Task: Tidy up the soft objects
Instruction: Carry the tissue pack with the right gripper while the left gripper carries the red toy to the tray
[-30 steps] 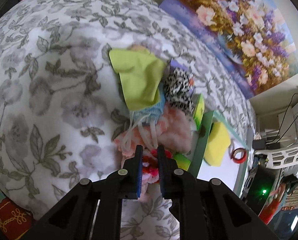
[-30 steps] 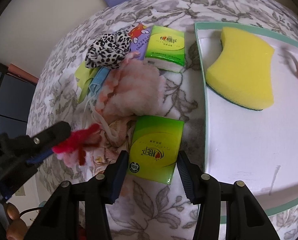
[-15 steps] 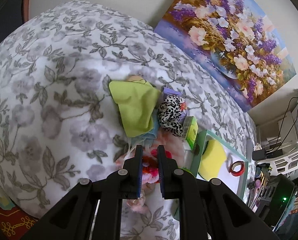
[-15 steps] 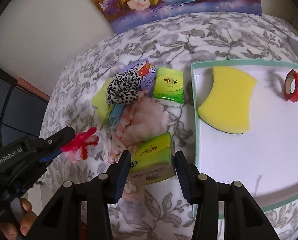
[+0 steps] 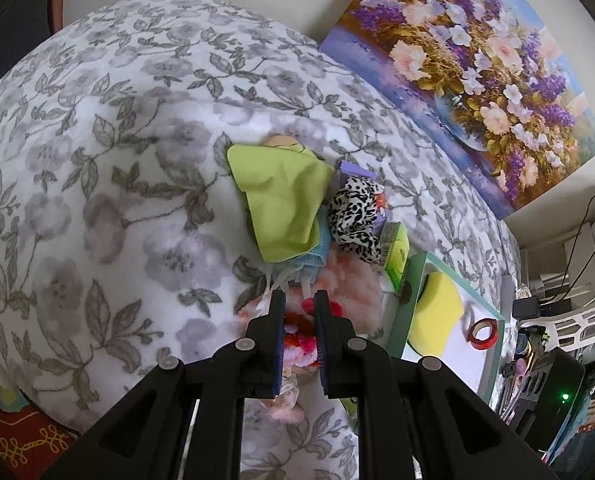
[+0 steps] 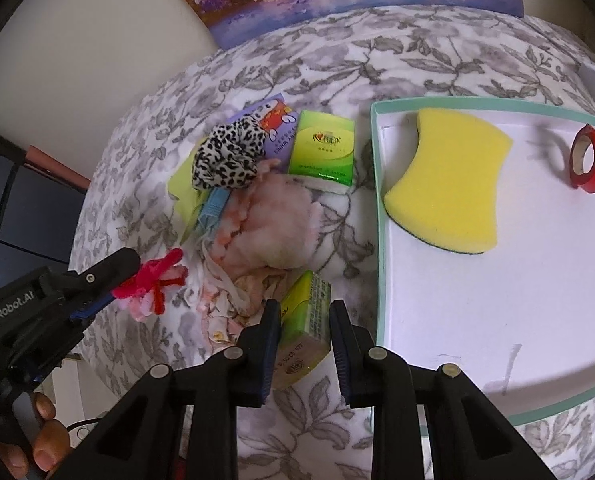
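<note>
A heap of soft things lies on the flowered bedspread (image 5: pixel 97 184): a lime cloth (image 5: pixel 281 204), a leopard-print scrunchie (image 6: pixel 229 156), a pink fluffy piece (image 6: pixel 273 224), a blue mesh item (image 6: pixel 213 210) and a green tissue pack (image 6: pixel 323 152). My left gripper (image 5: pixel 299 300) is shut on a red and pink fuzzy pipe-cleaner flower (image 6: pixel 153 280), held above the heap's near end. My right gripper (image 6: pixel 303 308) has its jaws closing on a second green tissue pack (image 6: pixel 303 320), which sits tilted on edge between the pads, raised off the bedspread.
A white tray with a teal rim (image 6: pixel 377 208) lies to the right of the heap and holds a yellow sponge (image 6: pixel 449 184) and a red tape roll (image 6: pixel 589 160). A purple tissue packet (image 6: pixel 275 128) sits under the scrunchie. A flower painting (image 5: pixel 477 64) leans at the back.
The right gripper's jaws narrowed onto the green tissue pack, which went from lying flat to tilted on edge and lifted. Both views pulled back from the bed. The left gripper kept its hold.
</note>
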